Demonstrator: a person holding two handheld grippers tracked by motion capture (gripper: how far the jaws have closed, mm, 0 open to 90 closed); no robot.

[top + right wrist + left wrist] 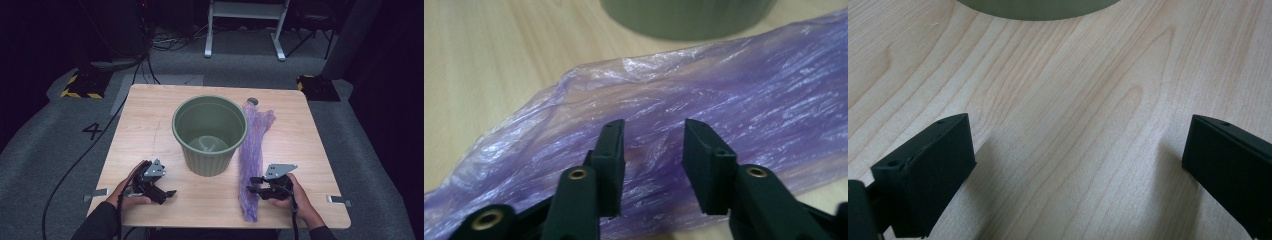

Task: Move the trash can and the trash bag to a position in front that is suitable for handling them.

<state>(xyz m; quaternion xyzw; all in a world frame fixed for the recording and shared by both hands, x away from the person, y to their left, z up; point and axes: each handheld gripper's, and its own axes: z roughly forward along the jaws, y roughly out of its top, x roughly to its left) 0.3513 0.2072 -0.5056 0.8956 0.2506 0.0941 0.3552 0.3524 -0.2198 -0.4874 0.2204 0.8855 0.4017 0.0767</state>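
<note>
Bag wrinkles (purple) fill right claw view.

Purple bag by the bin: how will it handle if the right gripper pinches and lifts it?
The purple bag is thin, crinkled film, so probably floppy and very light, draping from the right gripper. Its glossy surface may slip. It lies beside the green bin, so it might brush it.

A green bucket is set at the middle of a wooden table; a purple bag is laid at its 3 o'clock.
</note>
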